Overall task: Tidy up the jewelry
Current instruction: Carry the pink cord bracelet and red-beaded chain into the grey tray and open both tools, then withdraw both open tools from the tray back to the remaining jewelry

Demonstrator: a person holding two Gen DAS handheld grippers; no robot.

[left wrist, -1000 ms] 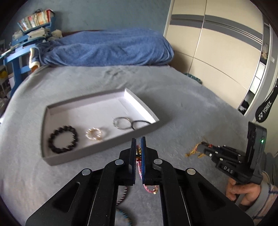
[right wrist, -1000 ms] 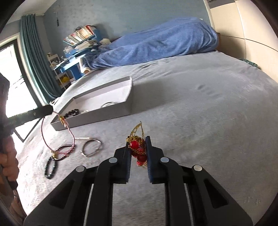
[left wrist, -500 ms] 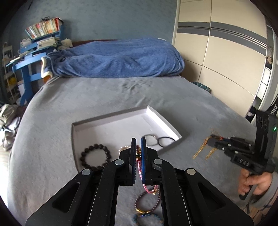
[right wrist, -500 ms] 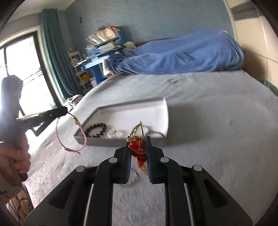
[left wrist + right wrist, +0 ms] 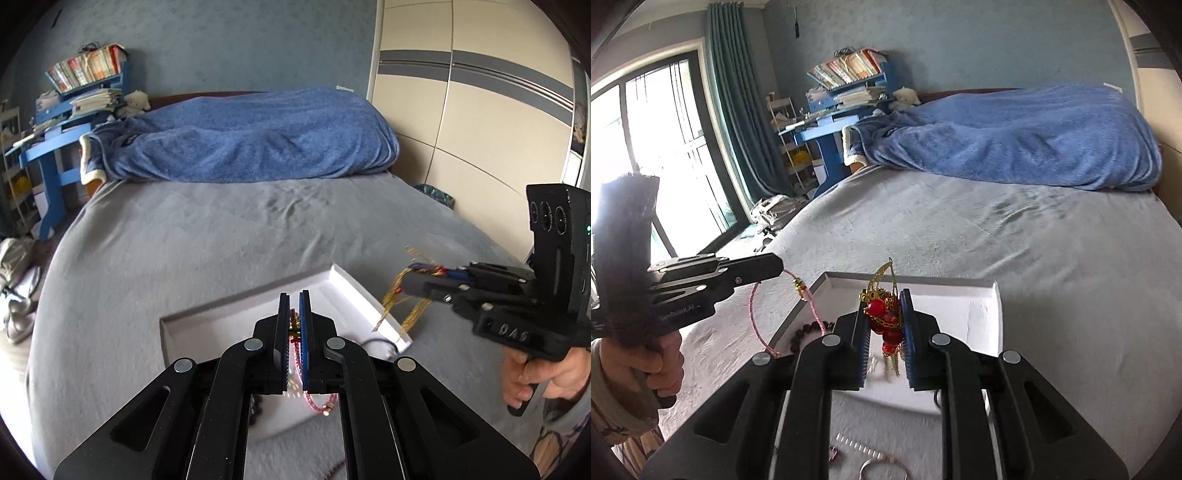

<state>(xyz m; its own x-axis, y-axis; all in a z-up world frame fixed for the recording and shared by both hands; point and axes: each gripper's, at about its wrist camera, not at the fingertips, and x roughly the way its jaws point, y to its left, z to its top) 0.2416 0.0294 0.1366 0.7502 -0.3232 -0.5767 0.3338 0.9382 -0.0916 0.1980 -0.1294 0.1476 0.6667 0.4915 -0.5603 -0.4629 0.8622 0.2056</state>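
Pink cord bracelet [image 5: 293,334] pinched in my shut left tongs [image 5: 294,325], red-bead gold-tassel piece [image 5: 884,317] clamped in my right tongs [image 5: 884,325]; both hang over the white tray [image 5: 975,314]. Light, limp, tangle-prone: I'd hold bead clusters, not loose tassels. A second ago both tongs were short of the tray, nearer the loose pieces on the bed [image 5: 184,240].

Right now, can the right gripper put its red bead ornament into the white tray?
Probably yes: the right gripper holds the red bead ornament just above the white tray, and nothing blocks the way down.
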